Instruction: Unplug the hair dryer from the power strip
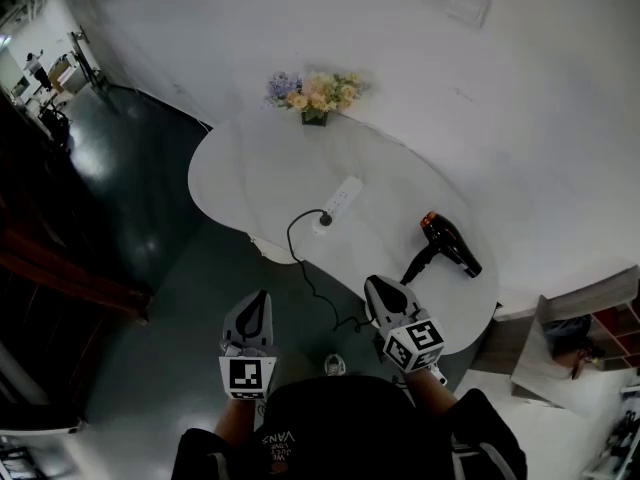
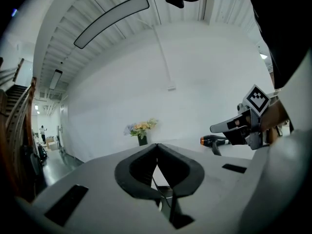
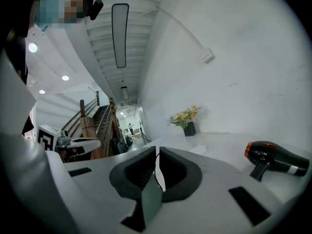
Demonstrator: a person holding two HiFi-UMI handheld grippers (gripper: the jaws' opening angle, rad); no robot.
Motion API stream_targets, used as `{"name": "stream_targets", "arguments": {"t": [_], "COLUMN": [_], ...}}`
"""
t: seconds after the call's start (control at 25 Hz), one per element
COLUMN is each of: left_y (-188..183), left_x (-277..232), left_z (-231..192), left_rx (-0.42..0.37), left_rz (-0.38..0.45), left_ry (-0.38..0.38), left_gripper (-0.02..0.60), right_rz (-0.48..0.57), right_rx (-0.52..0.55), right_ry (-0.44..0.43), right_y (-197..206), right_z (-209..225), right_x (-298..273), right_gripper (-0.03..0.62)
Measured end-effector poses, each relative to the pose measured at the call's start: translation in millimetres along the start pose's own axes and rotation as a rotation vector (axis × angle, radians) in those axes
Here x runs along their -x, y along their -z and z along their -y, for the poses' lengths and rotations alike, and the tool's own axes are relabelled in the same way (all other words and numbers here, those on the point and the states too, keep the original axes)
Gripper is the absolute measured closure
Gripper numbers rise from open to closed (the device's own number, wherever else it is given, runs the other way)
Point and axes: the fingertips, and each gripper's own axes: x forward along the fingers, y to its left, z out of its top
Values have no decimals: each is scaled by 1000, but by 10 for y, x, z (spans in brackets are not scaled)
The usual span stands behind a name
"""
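A black hair dryer (image 1: 450, 244) with an orange nozzle ring lies on the white table's right side; it also shows in the right gripper view, hair dryer (image 3: 275, 161), and the left gripper view, hair dryer (image 2: 214, 141). Its black cord (image 1: 300, 258) runs off the table's front edge and back up to a plug (image 1: 325, 220) in the white power strip (image 1: 340, 200). My left gripper (image 1: 254, 310) hangs over the floor short of the table, shut and empty. My right gripper (image 1: 383, 293) is at the table's front edge, shut and empty.
A small vase of flowers (image 1: 315, 96) stands at the table's (image 1: 250, 168) far edge against the white wall. Dark glossy floor lies left of the table. A staircase (image 3: 97, 121) shows far off in the right gripper view. Shelving (image 1: 590, 318) stands at the right.
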Motion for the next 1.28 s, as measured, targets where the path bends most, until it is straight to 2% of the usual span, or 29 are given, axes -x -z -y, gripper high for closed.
{"name": "stream_targets", "arguments": {"t": [0.28, 0.8, 1.04, 1.28], "left_y": [120, 81, 144, 331], "left_x": [-586, -1928, -2512, -2986], "left_z": [-79, -734, -893, -790], "left_rx": [4, -66, -152, -314], "left_rz": [-13, -18, -10, -11], "left_ry": [86, 330, 481, 694], "left_gripper": [563, 563, 563, 561], "right_rz": [-3, -4, 9, 36], "right_rx": [-9, -86, -120, -147], "right_ry": [45, 264, 360, 472], "right_y": [-34, 84, 93, 102], "right_z": [206, 526, 609, 687], "right_x": [-386, -1246, -1637, -1867], "right_gripper": [548, 546, 546, 546]}}
